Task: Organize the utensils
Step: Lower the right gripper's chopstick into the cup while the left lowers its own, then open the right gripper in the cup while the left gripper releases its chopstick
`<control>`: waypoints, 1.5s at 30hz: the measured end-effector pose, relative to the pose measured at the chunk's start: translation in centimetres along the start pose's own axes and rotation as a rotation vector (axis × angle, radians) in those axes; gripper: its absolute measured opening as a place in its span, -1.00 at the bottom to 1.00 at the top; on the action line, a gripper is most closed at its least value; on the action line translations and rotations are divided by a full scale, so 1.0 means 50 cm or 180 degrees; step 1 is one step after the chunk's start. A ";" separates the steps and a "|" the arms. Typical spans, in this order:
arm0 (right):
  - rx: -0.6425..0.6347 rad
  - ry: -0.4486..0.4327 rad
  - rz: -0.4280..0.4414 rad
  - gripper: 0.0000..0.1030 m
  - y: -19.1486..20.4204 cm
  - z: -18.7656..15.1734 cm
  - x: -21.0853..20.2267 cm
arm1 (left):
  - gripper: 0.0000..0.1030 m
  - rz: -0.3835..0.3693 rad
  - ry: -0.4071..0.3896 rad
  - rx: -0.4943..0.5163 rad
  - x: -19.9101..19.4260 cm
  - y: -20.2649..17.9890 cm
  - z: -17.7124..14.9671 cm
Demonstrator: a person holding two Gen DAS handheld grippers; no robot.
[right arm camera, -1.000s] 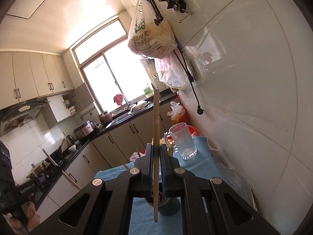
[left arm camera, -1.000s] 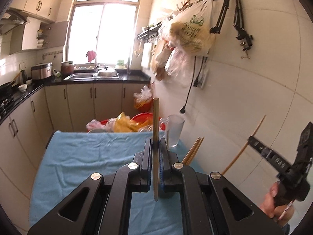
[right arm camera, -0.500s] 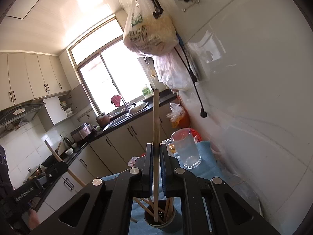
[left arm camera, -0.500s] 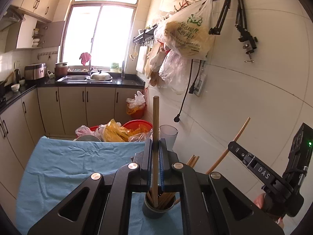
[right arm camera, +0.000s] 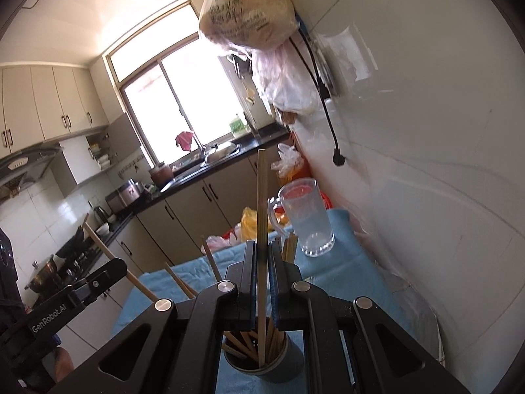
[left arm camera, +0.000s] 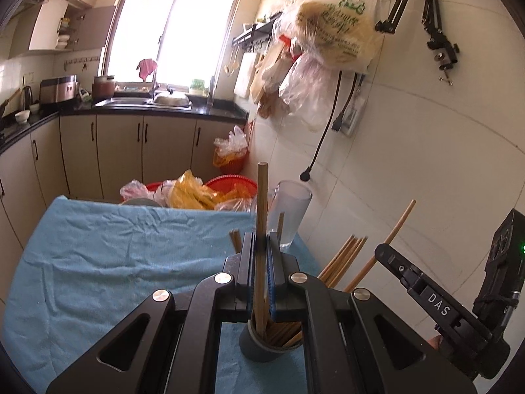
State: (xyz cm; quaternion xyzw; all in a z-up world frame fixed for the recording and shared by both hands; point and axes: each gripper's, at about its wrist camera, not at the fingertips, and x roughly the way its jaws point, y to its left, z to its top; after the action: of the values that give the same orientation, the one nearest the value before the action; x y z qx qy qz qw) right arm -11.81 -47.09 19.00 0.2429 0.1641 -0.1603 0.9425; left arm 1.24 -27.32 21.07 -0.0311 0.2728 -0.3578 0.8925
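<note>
Kitchen table, blue cloth (left arm camera: 108, 262), contents listed from the left as we hold the tools. Item one, our left gripper (left arm camera: 261, 272): jaws closed tight on a single wooden chopstick (left arm camera: 261, 216), gripped near its lower third and standing close to upright, lower end already inside the mouth of the grey holder cup (left arm camera: 262, 349). Item two, the holder cup itself, standing on the cloth directly under both tools and already carrying a sheaf of chopsticks (left arm camera: 344, 257) that fan out toward the wall (we cannot count them). Item three, a clear glass mug (right arm camera: 306, 220), handle turned to the left, standing on the cloth just beyond the cup. Item four, our right gripper (right arm camera: 261, 279): jaws likewise pinched shut on its own chopstick (right arm camera: 261, 203), tip down among the sticks in the cup. Item five, bags (right arm camera: 249, 6) hung on the tiled wall, with a black cord and plug dangling below, well clear of the work. Risks, in our judgement: both tools crowd the same small opening, so the two black frames could knock together; a stick let go while leaning may ride on the sheaf and tip out onto the cloth; a tip jammed against the packed sticks or the rim could push the light cup over, and a wide swing on the way out might catch the mug.
</note>
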 end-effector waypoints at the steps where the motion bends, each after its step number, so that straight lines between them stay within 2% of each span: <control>1: 0.0002 0.0017 0.0002 -0.86 -0.001 -0.004 0.003 | -0.88 -0.0005 0.0016 0.0005 0.002 0.002 -0.007; 10: 0.0015 0.0163 -0.0012 -0.86 -0.012 -0.038 0.026 | -0.88 -0.0003 0.0131 0.0051 0.021 0.008 -0.044; 24: 0.0051 0.0379 -0.0053 -0.86 -0.026 -0.060 0.072 | -0.87 0.0050 0.0245 0.0101 0.056 0.012 -0.061; 45: 0.0058 0.0446 -0.0088 -0.86 -0.036 -0.069 0.093 | -0.87 0.0153 0.0418 0.0093 0.105 0.028 -0.082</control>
State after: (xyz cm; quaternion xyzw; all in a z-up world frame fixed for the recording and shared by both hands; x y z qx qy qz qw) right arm -9.16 -47.85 13.62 0.2598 0.2316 -0.1574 0.9242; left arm 3.15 -29.13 14.80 0.0120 0.3262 -0.3414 0.8814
